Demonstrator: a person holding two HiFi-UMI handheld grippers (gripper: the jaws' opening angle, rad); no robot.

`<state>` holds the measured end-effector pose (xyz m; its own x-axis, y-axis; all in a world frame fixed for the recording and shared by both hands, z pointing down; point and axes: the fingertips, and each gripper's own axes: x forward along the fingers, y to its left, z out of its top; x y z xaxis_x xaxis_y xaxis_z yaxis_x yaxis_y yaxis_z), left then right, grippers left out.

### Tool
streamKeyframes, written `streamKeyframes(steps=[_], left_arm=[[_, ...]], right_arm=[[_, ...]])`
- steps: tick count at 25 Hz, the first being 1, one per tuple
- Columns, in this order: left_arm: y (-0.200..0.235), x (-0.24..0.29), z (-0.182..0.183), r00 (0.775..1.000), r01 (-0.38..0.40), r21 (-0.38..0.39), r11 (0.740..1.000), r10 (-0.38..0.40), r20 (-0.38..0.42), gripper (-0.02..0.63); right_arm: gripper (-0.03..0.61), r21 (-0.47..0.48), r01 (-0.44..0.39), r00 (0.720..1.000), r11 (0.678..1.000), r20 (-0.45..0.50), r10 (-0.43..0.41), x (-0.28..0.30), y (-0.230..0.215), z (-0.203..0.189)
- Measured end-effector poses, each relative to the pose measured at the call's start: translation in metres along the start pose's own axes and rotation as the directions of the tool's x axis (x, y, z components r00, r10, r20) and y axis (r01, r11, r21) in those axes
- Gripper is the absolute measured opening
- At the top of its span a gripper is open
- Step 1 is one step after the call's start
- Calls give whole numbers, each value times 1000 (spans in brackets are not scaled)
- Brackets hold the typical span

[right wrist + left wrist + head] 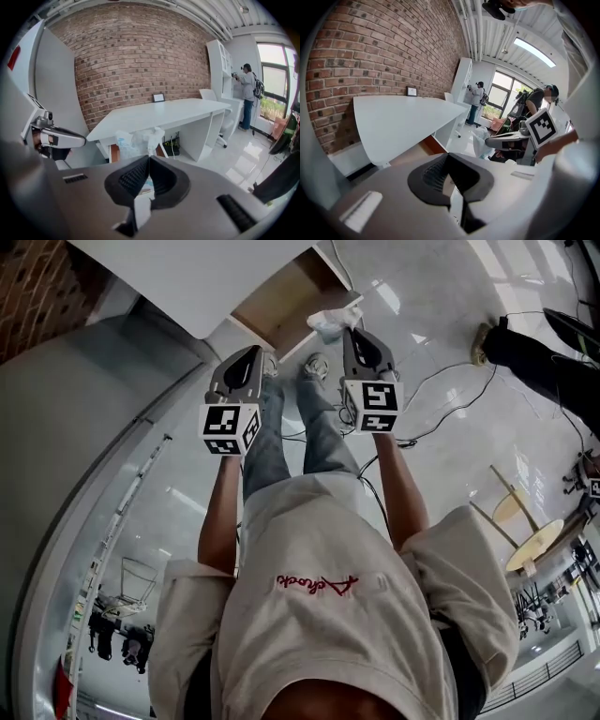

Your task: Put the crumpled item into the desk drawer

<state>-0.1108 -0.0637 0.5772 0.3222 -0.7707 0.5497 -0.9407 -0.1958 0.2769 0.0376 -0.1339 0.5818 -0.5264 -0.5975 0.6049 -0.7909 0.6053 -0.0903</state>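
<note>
The right gripper (148, 165) has its jaws clamped on a crumpled clear plastic bag (136, 140), which bunches up beyond their tips (a little blue print shows on it). From the head view, the bag hangs at the front edge of the open drawer (281, 307), which has a wooden inside and is pulled out from under the white surface (164, 112). The left gripper (449, 164) has its jaws pressed together on nothing, near the right one.

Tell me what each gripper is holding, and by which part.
The right gripper is shut on the crumpled plastic bag, pinching one bunched end; the rest puffs out beyond its tips. The left gripper is shut and holds nothing.
</note>
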Motion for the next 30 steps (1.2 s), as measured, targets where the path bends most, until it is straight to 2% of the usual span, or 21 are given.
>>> streamKeyframes(steps=[8, 12, 23, 30], left_arm=[[10, 8, -48, 998, 49, -9, 999, -49, -44, 9], [17, 14, -66, 997, 58, -23, 998, -59, -53, 9], [37, 27, -103, 995, 73, -57, 996, -76, -62, 9], [47, 40, -113, 995, 83, -54, 995, -86, -59, 9]], right_arm=[[12, 34, 1, 997, 999, -81, 1, 8, 27, -64], [12, 39, -12, 995, 999, -99, 16, 18, 39, -82], [12, 11, -43, 996, 999, -72, 44, 58, 55, -93], [12, -82, -70, 997, 994, -40, 67, 91, 50, -80]])
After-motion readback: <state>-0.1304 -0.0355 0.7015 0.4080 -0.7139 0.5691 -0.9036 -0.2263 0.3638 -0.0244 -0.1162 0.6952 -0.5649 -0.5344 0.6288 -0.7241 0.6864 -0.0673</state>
